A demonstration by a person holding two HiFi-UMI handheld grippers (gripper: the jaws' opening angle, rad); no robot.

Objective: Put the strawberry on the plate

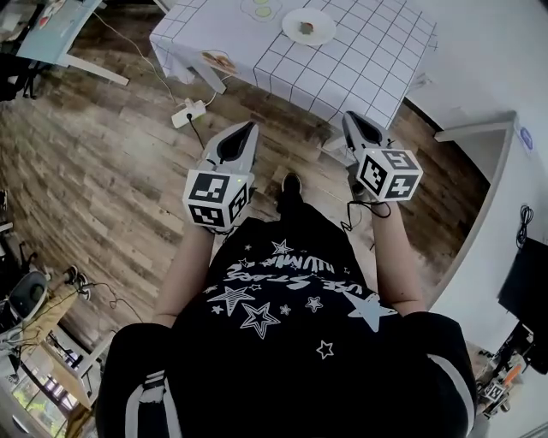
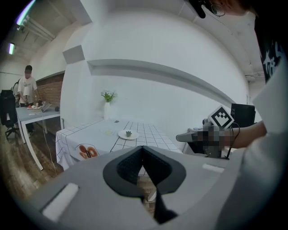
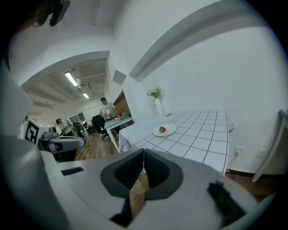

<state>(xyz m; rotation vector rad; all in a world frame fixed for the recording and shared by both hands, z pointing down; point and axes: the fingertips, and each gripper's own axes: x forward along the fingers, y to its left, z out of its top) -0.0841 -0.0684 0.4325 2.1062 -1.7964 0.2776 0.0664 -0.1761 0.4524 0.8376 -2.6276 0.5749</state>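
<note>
A red strawberry (image 1: 306, 28) lies on a white plate (image 1: 318, 20) on the grid-patterned tablecloth (image 1: 360, 60) at the top of the head view. It shows small and far off in the left gripper view, strawberry (image 2: 128, 133) on plate (image 2: 122, 134), and in the right gripper view, strawberry (image 3: 162, 129) on plate (image 3: 167, 131). My left gripper (image 1: 251, 127) and right gripper (image 1: 349, 117) hang side by side over the wooden floor, well short of the table, pointing toward it. Both are shut with nothing between their jaws: left gripper (image 2: 142, 147), right gripper (image 3: 143, 150).
A white vase with green sprigs (image 2: 107, 108) stands at the table's far side. A power strip (image 1: 188, 112) and cables lie on the floor by the table's near corner. Another desk (image 1: 53, 36) stands at the left, with people near it (image 3: 107, 108). A white wall runs along the right.
</note>
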